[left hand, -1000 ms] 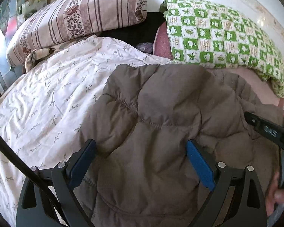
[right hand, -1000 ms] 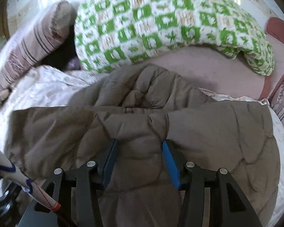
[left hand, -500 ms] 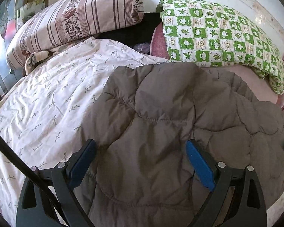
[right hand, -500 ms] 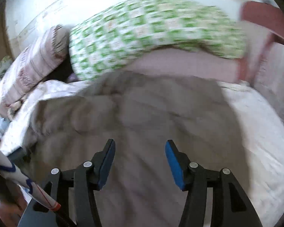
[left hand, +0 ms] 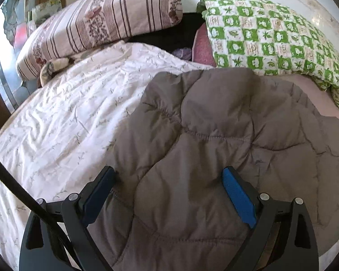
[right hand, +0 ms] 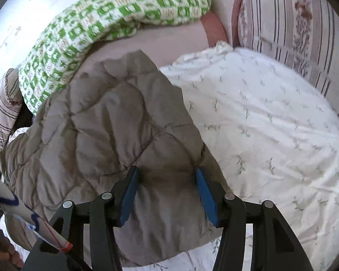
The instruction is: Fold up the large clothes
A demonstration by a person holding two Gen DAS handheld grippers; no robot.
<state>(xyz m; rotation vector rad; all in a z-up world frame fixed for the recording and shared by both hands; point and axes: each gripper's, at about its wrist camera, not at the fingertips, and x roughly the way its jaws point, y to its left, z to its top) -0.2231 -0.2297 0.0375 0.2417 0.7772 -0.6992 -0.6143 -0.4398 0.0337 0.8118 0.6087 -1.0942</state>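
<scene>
**Quilted jacket folded on the bed, both grippers over it**

The white sprigged bedspread [left hand: 63, 117] covers most of the bed, and everything here sits around it. A green-and-white checked blanket [left hand: 271, 36] is bunched along its far edge, with a striped pillow [left hand: 101, 22] beside that. On the bedspread lies the taupe quilted jacket [left hand: 214, 140], folded into a puffy block. The left gripper [left hand: 168, 194] is over the jacket's near part, jaws spread wide, fabric between them but not pinched. The right gripper [right hand: 167, 192] stands over the jacket's near edge, jaws moderately apart, nothing clamped.
</scene>
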